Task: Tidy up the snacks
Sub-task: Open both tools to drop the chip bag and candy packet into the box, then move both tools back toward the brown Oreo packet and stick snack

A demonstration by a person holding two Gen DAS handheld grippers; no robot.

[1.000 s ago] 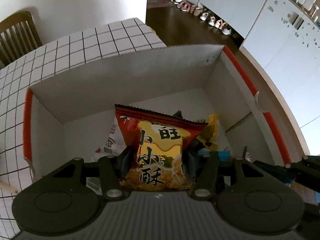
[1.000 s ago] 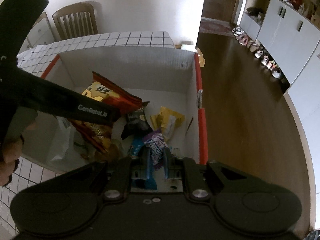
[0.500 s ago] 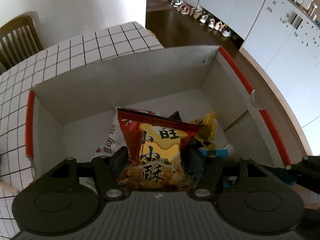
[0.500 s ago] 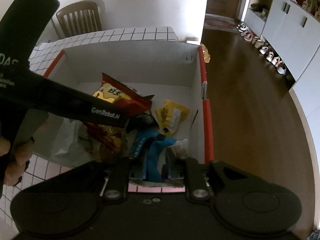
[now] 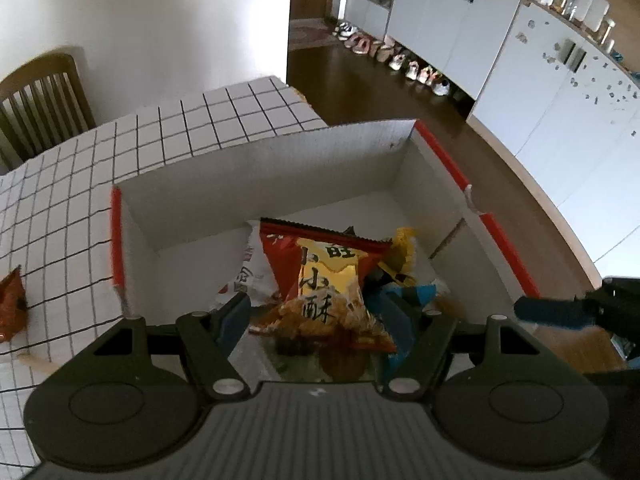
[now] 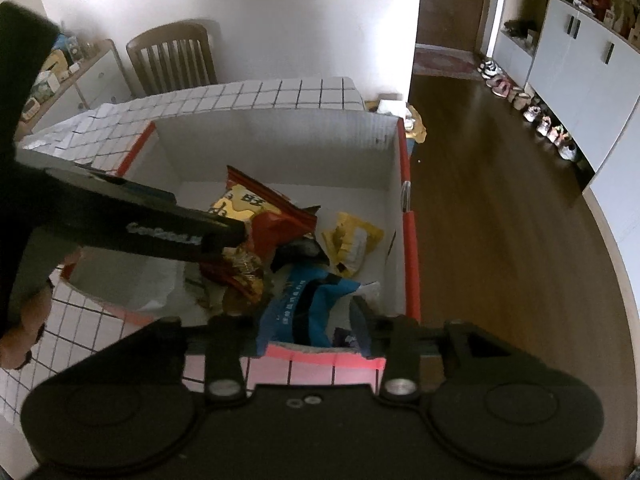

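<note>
Left gripper (image 5: 316, 316) just opened, red snack bag (image 5: 324, 280) unpinched between jaws; right gripper (image 6: 310, 320) just opened around blue packet (image 6: 304, 304), in white box (image 6: 280, 140)

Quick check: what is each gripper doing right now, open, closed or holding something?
Left gripper: open, jaws just widened, red snack bag loose between them.
Right gripper: open, jaws just widened around blue packet.

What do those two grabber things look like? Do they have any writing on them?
Both are black plastic. Each has two round discs at the back, silver screws, and two flat fingers with blue pads. The left gripper has a grey ribbed body; the right gripper looks darker. In the right wrist view, white lettering runs along the left gripper's side, too blurred to read. A black sleeve covers the arm.
</note>
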